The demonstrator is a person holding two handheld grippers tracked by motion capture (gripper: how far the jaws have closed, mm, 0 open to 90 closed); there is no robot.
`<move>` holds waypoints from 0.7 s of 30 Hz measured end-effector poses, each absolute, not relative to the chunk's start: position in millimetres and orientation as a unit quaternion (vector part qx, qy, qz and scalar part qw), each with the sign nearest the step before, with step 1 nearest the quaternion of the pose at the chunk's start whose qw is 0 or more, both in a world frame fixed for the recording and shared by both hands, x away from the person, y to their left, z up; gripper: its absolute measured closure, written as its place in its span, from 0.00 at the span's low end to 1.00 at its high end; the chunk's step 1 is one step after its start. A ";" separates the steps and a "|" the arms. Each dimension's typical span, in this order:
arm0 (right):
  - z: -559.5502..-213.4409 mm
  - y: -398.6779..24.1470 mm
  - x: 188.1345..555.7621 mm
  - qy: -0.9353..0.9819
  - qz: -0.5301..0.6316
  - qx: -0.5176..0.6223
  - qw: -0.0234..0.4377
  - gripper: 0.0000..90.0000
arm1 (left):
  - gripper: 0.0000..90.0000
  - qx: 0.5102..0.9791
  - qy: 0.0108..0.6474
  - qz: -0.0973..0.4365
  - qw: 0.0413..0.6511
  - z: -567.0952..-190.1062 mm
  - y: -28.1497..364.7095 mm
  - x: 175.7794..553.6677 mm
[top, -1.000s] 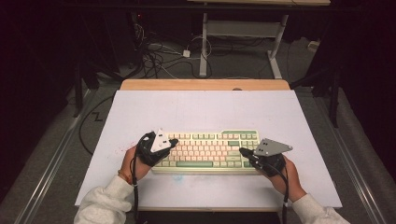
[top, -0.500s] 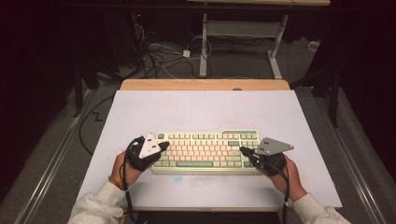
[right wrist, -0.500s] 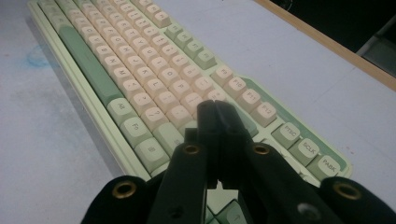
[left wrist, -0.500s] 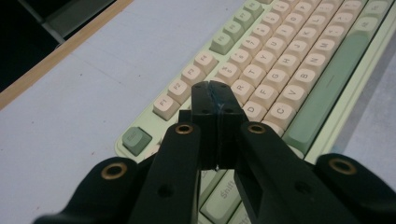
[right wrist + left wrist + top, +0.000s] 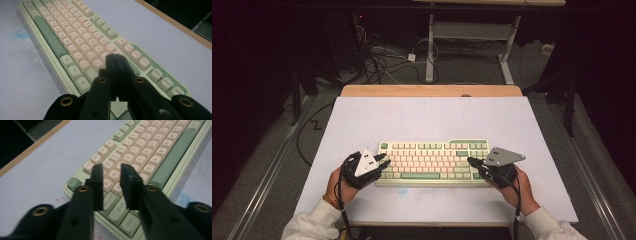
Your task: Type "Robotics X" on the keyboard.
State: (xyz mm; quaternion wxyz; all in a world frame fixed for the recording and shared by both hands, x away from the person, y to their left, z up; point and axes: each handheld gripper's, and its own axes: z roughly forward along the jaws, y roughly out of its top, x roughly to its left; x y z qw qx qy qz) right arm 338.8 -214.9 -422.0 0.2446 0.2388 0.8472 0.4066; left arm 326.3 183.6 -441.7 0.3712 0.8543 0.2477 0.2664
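Keyboard (image 5: 434, 162) lies at the counter's (image 5: 427, 117) centre. Left gripper (image 5: 384, 160), at its 9 o'clock end, has just opened narrowly, nothing between; probably lining up a keypress. Right gripper (image 5: 472, 162) closed, 3 o'clock

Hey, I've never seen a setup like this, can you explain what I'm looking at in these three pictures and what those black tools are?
A person sits at a table with a hand-held gripper in each hand: two black jaws on a handle. The high view looks down from above. Each gripper view comes from a camera riding on that tool. A cream and green keyboard lies on the table. The left hand-held gripper hangs over the keyboard's left end, its jaws just opening, nothing between them. The right hand-held gripper, jaws shut and empty, is at the right end.
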 end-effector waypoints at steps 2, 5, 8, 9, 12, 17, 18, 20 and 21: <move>-421.6 -214.2 339.2 0.847 0.408 0.238 0.244 1.00 | 0.52 0.852 0.250 0.274 0.369 -444.0 182.9 324.5; -421.1 -212.3 339.6 0.847 0.409 0.236 0.243 1.00 | 0.39 0.848 0.252 0.266 0.383 -446.5 184.5 322.2; -421.5 -209.5 340.7 0.849 0.409 0.235 0.240 1.00 | 0.32 0.844 0.262 0.271 0.381 -448.8 185.3 320.4; -421.6 -208.3 341.0 0.849 0.408 0.235 0.240 1.00 | 0.31 0.842 0.265 0.276 0.380 -450.1 185.3 319.3; -421.3 -205.1 342.7 0.850 0.409 0.231 0.240 1.00 | 0.21 0.840 0.271 0.282 0.376 -453.8 185.3 316.4; -421.9 -199.9 346.8 0.852 0.408 0.229 0.236 1.00 | 0.21 0.840 0.272 0.288 0.372 -459.6 185.6 311.5; -422.2 -198.9 347.7 0.852 0.407 0.230 0.235 1.00 | 0.21 0.840 0.272 0.289 0.371 -460.6 185.6 310.4; -422.8 -196.8 349.6 0.853 0.406 0.229 0.234 1.00 | 0.21 0.839 0.270 0.296 0.369 -462.8 185.5 308.0; -422.9 -195.9 350.5 0.854 0.405 0.228 0.235 1.00 | 0.21 0.839 0.269 0.294 0.370 -463.4 185.8 307.2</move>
